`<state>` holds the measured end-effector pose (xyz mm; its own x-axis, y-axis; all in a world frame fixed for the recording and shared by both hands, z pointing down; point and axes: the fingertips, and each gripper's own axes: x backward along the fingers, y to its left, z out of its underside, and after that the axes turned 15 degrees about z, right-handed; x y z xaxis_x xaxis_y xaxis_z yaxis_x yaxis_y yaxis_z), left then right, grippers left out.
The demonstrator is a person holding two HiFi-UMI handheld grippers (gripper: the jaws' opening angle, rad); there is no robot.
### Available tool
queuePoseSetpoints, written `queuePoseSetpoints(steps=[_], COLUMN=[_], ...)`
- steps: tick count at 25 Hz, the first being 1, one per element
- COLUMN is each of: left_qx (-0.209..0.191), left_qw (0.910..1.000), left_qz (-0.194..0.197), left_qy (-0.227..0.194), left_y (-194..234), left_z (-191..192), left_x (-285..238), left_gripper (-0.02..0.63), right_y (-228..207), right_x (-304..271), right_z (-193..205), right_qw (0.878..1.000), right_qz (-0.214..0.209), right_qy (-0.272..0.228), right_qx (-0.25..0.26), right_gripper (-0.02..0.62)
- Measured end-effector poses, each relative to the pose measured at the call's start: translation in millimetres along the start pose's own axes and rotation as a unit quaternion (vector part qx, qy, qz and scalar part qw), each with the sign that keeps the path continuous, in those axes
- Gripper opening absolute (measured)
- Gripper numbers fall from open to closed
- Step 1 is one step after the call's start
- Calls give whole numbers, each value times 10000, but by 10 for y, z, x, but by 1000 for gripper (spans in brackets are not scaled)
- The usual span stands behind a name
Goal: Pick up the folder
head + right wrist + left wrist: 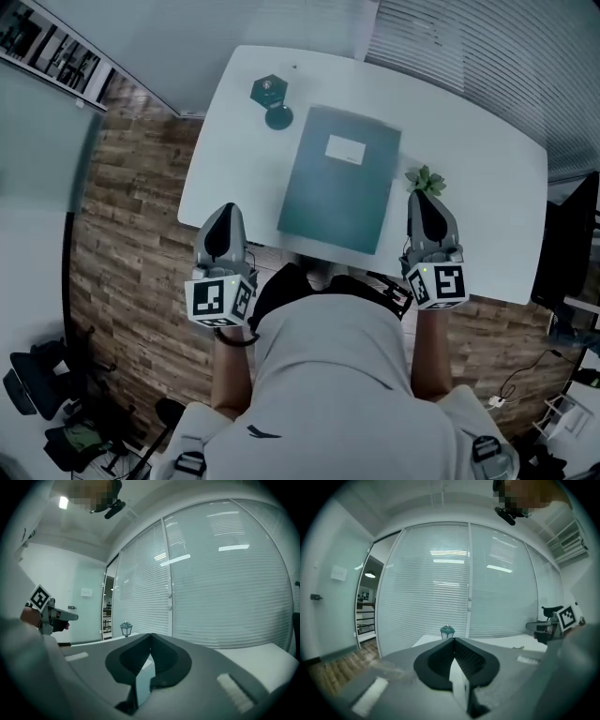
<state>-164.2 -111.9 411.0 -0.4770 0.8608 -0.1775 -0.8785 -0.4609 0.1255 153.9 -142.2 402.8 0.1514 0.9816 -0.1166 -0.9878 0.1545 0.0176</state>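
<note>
A teal folder [339,178] with a white label lies flat on the white table [487,169], its near edge at the table's front. My left gripper [222,214] hovers at the table's front left corner, to the left of the folder, shut and empty. My right gripper [425,199] is over the table's front right, just right of the folder, also shut with nothing held. In the left gripper view the closed jaws [453,640] point across the table. The right gripper view shows the closed jaws [150,634] the same way.
A small teal lantern [270,92] stands at the table's far left, seen also as the lantern [447,631] and the lantern [125,628]. A small green plant [424,178] sits right by the right gripper's tip. Wooden floor surrounds the table; slatted blinds cover the glass wall behind.
</note>
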Motion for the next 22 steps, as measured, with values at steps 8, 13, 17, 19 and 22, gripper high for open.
queuePoseSetpoints(steps=[8, 13, 17, 19, 22], left_qx=[702, 802, 2019, 2510, 2964], left_qw=[9825, 9554, 9245, 9048, 8651], left_qz=[1408, 2157, 2327, 2328, 2410], left_qy=[993, 1851, 2246, 2533, 3251], left_y=[-68, -240, -241, -232, -294], left_z=[431, 916, 1292, 1451, 1738], left_x=[-829, -1278, -1560, -1659, -1694], left_gripper=[142, 313, 334, 333, 335], right_y=[13, -8, -3, -12, -55], right_x=[-124, -101, -80, -65, -51], right_z=[136, 271, 306, 315, 346], right_qw=[9991, 9981, 9976, 9974, 9968], right_qz=[345, 462, 507, 516, 547], right_qy=[184, 366, 432, 472, 549], right_qx=[-189, -186, -193, -188, -193], right_gripper=[2, 2, 2, 2, 2])
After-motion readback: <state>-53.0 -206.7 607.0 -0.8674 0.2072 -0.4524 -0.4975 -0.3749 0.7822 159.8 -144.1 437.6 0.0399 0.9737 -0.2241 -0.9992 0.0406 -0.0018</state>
